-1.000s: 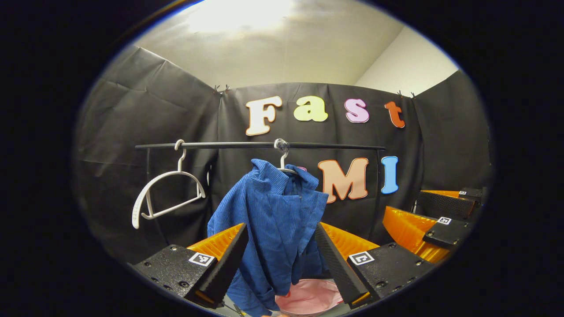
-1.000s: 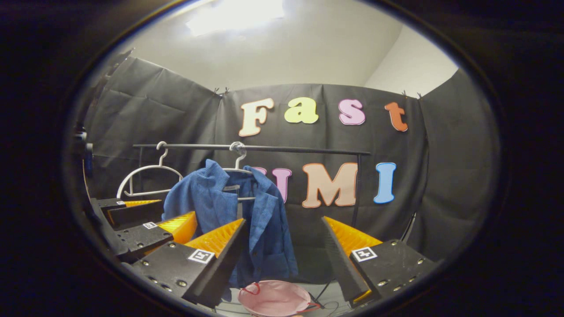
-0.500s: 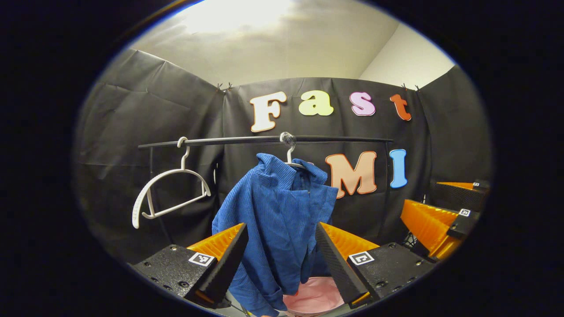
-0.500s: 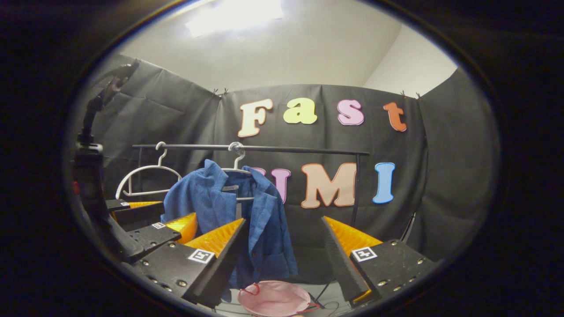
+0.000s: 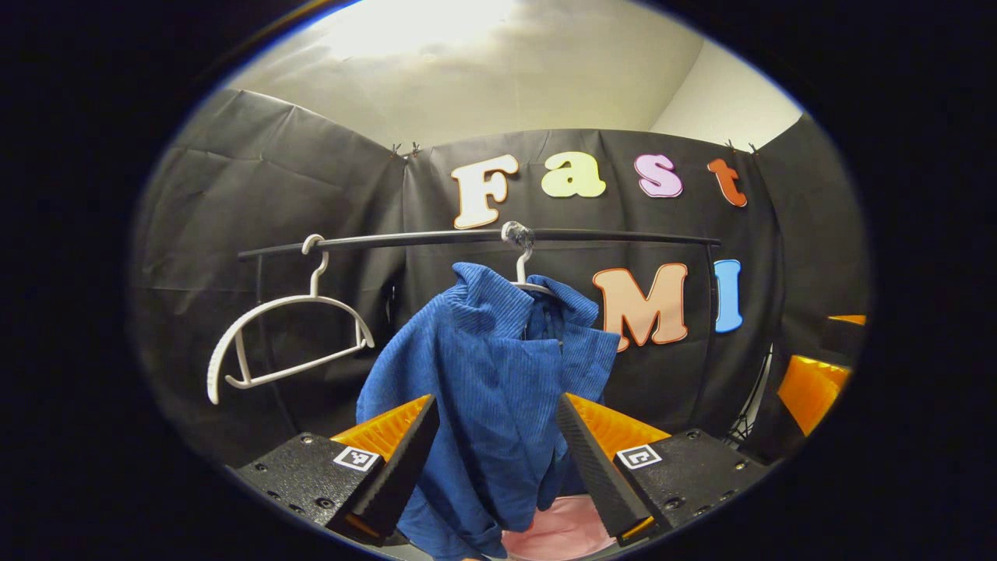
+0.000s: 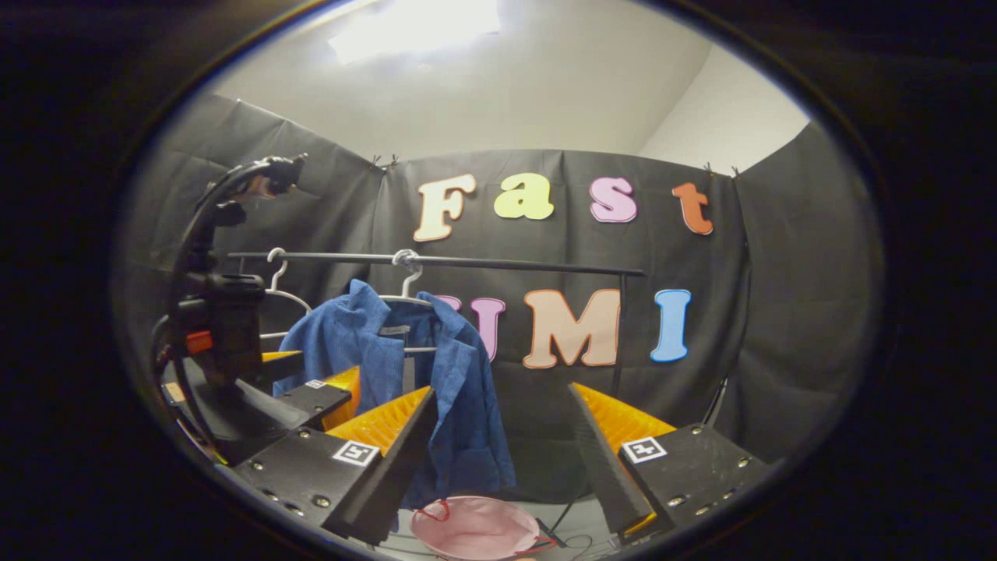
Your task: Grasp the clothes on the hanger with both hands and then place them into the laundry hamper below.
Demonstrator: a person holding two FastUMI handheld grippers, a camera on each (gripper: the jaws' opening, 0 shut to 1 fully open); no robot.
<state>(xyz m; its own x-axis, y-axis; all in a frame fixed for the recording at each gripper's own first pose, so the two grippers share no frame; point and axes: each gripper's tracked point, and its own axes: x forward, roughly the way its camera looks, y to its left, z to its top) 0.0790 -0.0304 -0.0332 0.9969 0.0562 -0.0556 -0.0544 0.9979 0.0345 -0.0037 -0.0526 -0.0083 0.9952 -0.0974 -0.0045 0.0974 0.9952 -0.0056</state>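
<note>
Blue shirt [image 5: 491,389] hangs on hanger [image 5: 523,265] from rail [image 5: 467,238], above pink hamper [image 6: 475,530]. Left tongs [image 5: 497,460] gaping, shirt between fingers, untouched. Right tongs [image 6: 498,460] gaping, right of shirt's edge.

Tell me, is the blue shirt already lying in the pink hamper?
No, the blue shirt hangs on its hanger above the pink hamper.

below my left fingers [image 5: 405,460], the pink hamper [image 5: 557,534] is cut off; the blue shirt [image 5: 483,389] hides its hanger's shoulders.

Blue shirt [image 5: 491,389] on hanger [image 5: 526,269], left gripper [image 5: 498,460] jaws apart, pink hamper [image 5: 557,534] below
</note>
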